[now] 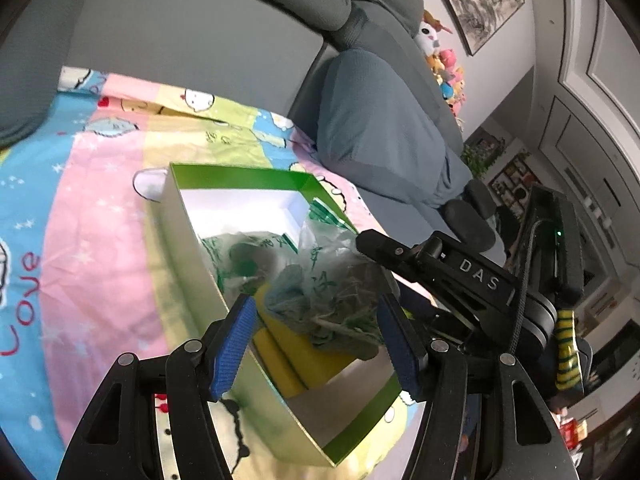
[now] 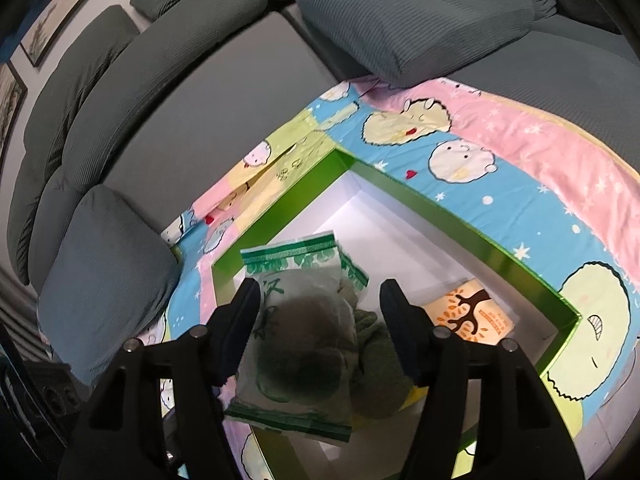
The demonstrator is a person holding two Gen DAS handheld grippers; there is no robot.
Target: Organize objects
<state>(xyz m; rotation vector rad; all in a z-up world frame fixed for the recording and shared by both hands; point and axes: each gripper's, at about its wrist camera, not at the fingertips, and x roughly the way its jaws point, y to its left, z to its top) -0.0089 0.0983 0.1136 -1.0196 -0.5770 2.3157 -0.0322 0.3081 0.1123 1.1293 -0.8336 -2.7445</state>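
Observation:
A green box (image 1: 240,178) with a white inside lies on a cartoon-print sheet (image 1: 80,220); it also shows in the right wrist view (image 2: 440,200). Inside it lie clear bags with green print holding dried herbs (image 1: 320,292) (image 2: 304,340), on top of yellow packets (image 1: 288,352). An orange tree-print packet (image 2: 472,316) lies in the box's right part. My left gripper (image 1: 316,340) is open above the box, with the herb bag between its blue pads (image 1: 234,340). My right gripper (image 2: 320,324) is open above the bags, not gripping. Its black body (image 1: 460,276) reaches in from the right.
The sheet covers a grey sofa seat (image 2: 200,120) with grey cushions (image 2: 408,20) (image 2: 104,280) around it. Plush toys (image 1: 444,64) sit on the sofa back, framed pictures (image 1: 484,0) hang on the wall, and room furniture stands at the far right.

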